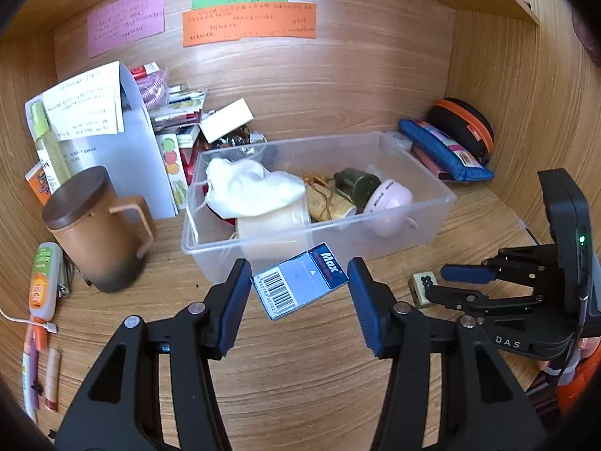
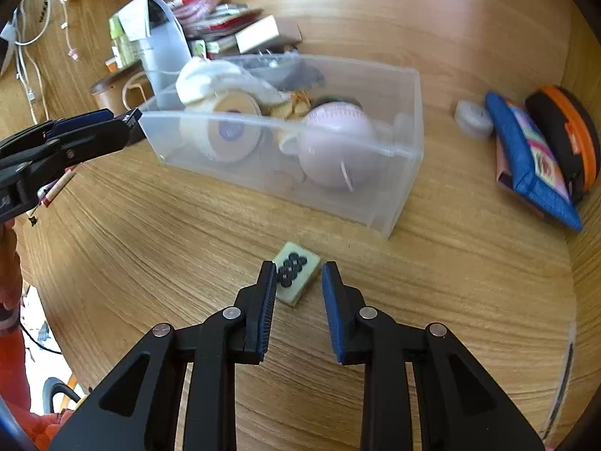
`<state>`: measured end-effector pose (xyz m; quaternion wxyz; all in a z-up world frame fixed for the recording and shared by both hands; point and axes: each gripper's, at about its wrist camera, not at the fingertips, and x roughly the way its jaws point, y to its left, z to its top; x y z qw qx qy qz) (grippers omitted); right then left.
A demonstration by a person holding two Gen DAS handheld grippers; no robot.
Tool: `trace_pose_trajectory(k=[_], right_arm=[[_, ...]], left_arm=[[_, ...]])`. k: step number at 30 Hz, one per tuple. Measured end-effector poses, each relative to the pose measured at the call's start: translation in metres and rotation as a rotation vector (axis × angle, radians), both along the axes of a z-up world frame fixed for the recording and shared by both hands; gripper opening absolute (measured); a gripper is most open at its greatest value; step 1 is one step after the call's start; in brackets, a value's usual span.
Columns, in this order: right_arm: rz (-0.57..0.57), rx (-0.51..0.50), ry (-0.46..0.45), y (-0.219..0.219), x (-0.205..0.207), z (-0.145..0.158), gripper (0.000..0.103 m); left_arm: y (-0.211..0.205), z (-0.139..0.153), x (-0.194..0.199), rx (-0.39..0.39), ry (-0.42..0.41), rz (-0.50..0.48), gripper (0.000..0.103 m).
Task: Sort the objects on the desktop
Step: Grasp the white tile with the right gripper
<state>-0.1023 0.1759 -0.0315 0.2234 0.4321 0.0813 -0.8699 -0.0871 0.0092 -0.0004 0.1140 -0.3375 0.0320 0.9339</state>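
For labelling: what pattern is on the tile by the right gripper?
Dark round dots on the mahjong tile's pale face; clearest in the right wrist view.

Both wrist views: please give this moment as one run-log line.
left gripper: jaws shut on blue Max cardboard box | right gripper: jaws open around cream mahjong tile on wooden desk
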Motion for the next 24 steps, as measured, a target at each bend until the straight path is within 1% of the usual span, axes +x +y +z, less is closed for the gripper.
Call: trace_pose_trajectory(k=[2,4,10,11,13,14,16,19,24], right_arm=[[0.002,-0.005,0.000,-0.001,0.000,0.000,0.033],[0.009,-0.001,0.002,-0.004,-0.001,-0.001,0.038],[0.028,0.055,0.009,-0.019,-0.001,-0.014,0.038],[0.027,0.058,0.005,-0.020,-0.002,-0.016,0.037],[0.025,0.061,0.024,-0.021,-0.002,-0.017,0.031],[0.028,0.058,0.022,-0.021,-0.002,-0.017,0.022],[0.024,0.054,0.019,-0.021,-0.004,-0.016,0.022],[0.018,0.041,0.042,-0.019,-0.003,-0.008,0.022],[0.023,0.002,0.098,-0.018,0.000,0.019,0.022]], left_arm=[[-0.001,-0.001,0.000,0.006,-0.004,-0.001,0.053],[-0.001,-0.001,-0.001,0.007,-0.004,-0.001,0.053],[-0.006,-0.002,0.000,0.015,-0.008,0.012,0.053],[-0.007,-0.002,0.001,0.017,-0.008,0.014,0.053],[-0.009,-0.002,0.000,0.022,-0.007,0.018,0.053],[-0.010,-0.001,0.000,0.023,-0.004,0.019,0.053],[-0.011,0.002,0.001,0.028,0.003,0.020,0.053],[-0.012,0.006,0.001,0.031,0.015,0.022,0.053],[-0.013,0.013,-0.002,0.035,0.032,0.021,0.053]])
